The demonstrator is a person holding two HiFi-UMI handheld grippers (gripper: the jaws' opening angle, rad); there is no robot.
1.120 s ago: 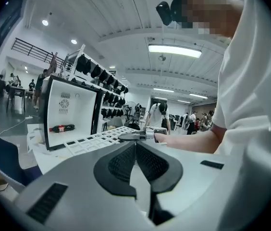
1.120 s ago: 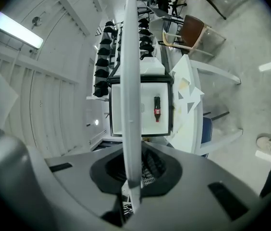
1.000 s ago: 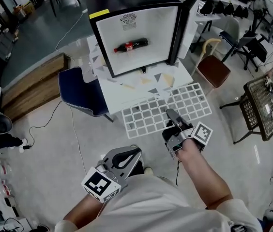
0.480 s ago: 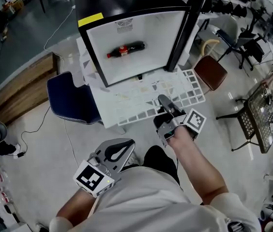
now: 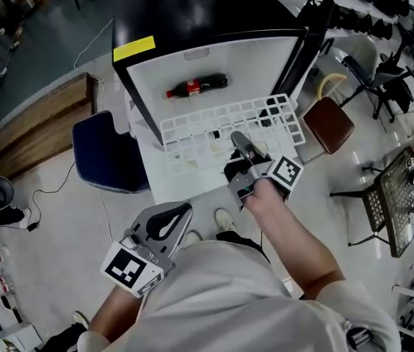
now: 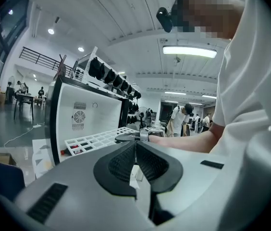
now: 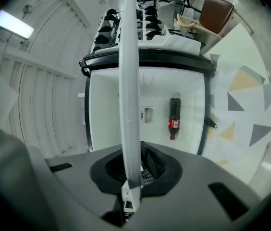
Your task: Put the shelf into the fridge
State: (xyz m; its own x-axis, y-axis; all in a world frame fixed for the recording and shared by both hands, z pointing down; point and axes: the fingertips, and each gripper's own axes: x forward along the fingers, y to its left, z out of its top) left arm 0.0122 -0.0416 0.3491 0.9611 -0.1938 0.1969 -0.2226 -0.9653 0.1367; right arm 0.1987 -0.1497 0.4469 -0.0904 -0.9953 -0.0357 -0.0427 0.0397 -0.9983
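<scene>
My right tool (image 5: 238, 141) covers the shelf (image 5: 200, 127) at its 6 o'clock edge. In that tool's own view the shelf, edge-on, hides a strip of the fridge (image 7: 106, 119) interior. The bottle (image 5: 196, 86) label is too small to read.

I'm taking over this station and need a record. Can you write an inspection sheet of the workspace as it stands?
Surface: pale glossy floor.
Job's things: black mini fridge with white interior, door open; white plastic grid shelf held at its opening, not yet seated.
Clutter: red-labelled cola bottle lying inside the fridge.
Grippers: right gripper shut on the shelf's near edge; left gripper shut, empty.
Cables: thin cable on the floor, left.
Surroundings: dark blue chair left of the fridge; brown-seated chair right.
</scene>
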